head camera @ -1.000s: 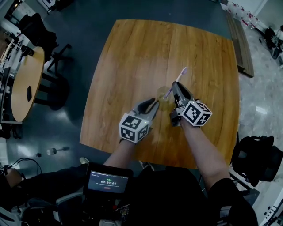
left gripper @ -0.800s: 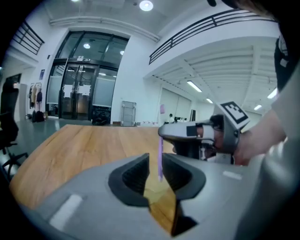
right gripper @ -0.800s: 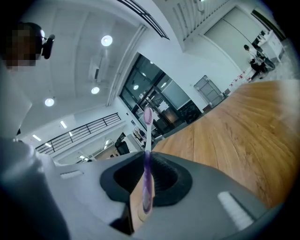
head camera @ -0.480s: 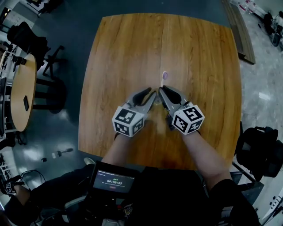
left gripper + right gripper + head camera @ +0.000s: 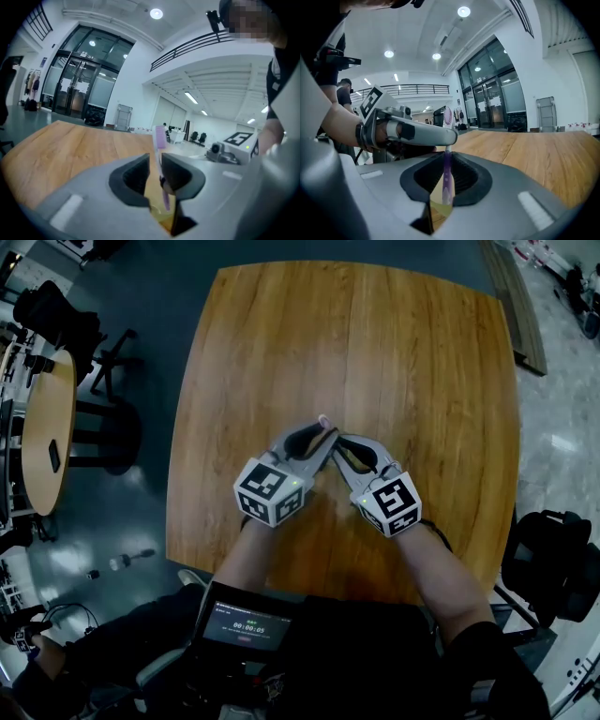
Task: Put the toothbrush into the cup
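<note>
Brown wooden tabletop [image 5: 394, 343] with rounded corners: bare apart from the work at its near-centre. It fills more of the head view than a second ago.

Left tool [image 5: 319, 437], grey with a black-and-white marker cube: tips meet the right tool's tips in a V. Its own view shows the jaws drawn in on the cup, which fills the lower part of the gap; read as gripping it.

Right tool [image 5: 342, 442], same build: jaws closed on the toothbrush handle, pads tight against both sides.

Change: a second ago the brush slanted up and away from the right tool, beside the cup. Half a second ago only its head showed past the tips. It now stands near upright where the tips meet, and both tools have drawn nearer the person. Judgement: the handle end has entered the cup, so insertion looks nearly done and release remains.

Small translucent yellowish cup [image 5: 159, 212]: hidden under the tools in the head view; only a sliver of rim and wall shows in each gripper view.

Slim lilac plastic toothbrush [image 5: 160, 136]: purple handle, paler bristled head uppermost, lower end dropping toward the yellow rim. Whether it touches the bottom cannot be told.
</note>
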